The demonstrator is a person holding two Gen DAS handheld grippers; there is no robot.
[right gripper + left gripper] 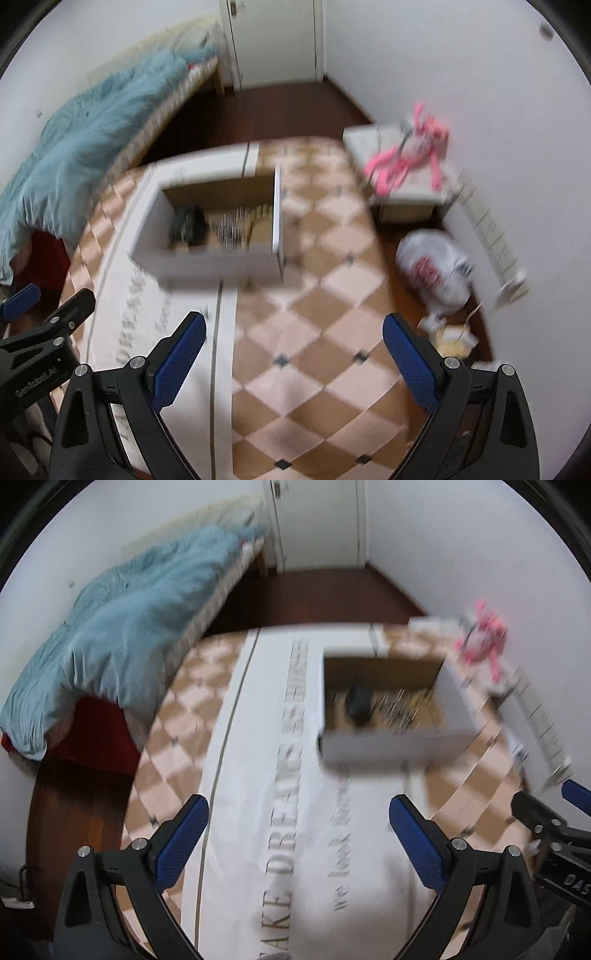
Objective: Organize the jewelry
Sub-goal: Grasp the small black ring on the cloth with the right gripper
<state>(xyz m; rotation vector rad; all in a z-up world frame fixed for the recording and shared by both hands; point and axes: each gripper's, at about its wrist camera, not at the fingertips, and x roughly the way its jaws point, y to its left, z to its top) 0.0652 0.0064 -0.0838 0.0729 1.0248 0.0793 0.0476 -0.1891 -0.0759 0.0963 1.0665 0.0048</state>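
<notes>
A bed point(110, 627) with a blue blanket point(74, 140) is standing along the left wall. A bench point(325, 302) under a checkered cloth is carrying a white printed cloth point(295, 849) and an open white box point(388, 705). Inside the box, a dark item point(188, 223) and a blurred cluster of metallic jewelry point(236, 227) are lying side by side on the brown floor of the box. A pink toy point(410, 155) is lying on a small white stand beyond the bench. The left gripper point(299, 842) is hovering wide open over the printed cloth, holding nothing. The right gripper point(295, 358) is hovering wide open over the checkered cloth, also empty.
</notes>
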